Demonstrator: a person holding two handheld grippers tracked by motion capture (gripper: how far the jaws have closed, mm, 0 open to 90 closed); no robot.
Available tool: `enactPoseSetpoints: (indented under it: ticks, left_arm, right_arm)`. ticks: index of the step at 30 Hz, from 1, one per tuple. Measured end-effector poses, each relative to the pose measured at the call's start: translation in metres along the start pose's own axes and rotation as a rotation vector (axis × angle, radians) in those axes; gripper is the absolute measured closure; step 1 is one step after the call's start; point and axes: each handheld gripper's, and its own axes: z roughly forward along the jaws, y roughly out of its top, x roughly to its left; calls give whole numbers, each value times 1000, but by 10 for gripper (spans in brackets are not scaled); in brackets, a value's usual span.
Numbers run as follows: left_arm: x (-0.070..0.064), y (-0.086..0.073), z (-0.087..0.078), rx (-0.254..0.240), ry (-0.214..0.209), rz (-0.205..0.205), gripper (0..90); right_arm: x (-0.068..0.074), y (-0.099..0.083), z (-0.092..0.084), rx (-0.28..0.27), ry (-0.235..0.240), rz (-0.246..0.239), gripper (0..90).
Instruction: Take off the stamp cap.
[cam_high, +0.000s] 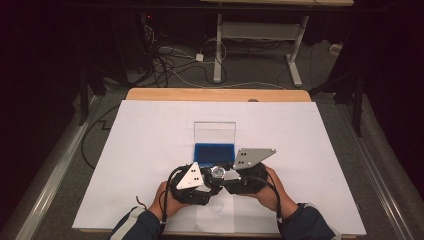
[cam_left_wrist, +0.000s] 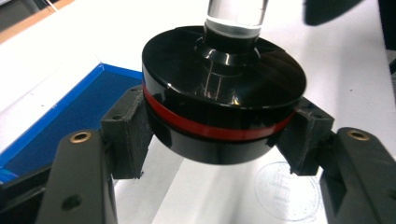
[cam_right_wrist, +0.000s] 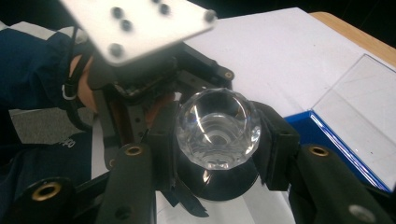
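Note:
A round stamp (cam_high: 217, 172) with a black base, a red band and a clear faceted knob hangs just above the white sheet, in front of the blue ink pad (cam_high: 214, 151). My left gripper (cam_left_wrist: 219, 140) is shut on the stamp's black base (cam_left_wrist: 224, 84), one pad on each side. From the other side, my right gripper (cam_right_wrist: 217, 135) is shut on the crystal knob (cam_right_wrist: 217, 126). In the high view the left gripper (cam_high: 211, 179) and the right gripper (cam_high: 226, 175) meet at the stamp near the table's front middle.
The ink pad's clear lid (cam_high: 215, 132) stands upright behind it. A faint round stamped mark (cam_left_wrist: 287, 191) lies on the white sheet (cam_high: 150, 150) below the stamp. The wooden table edge (cam_high: 215, 94) shows at the far side; cables and a desk frame lie on the floor beyond.

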Motion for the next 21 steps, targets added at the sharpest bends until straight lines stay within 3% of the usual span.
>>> enactPoseSetpoints:
  ticks: [5,15,21]
  left_arm:
    - [0,0,-1,2,-12,11,359]
    - [-1,1,1,49,6,46,369]
    - [-1,1,2,63,9,47,370]
  right_arm:
    - [-2,-1,-2,2,-1,9,566]
    - [-1,-4,-1,22,-4,10,567]
    - [-2,-6,-1,24,-5,13,567]
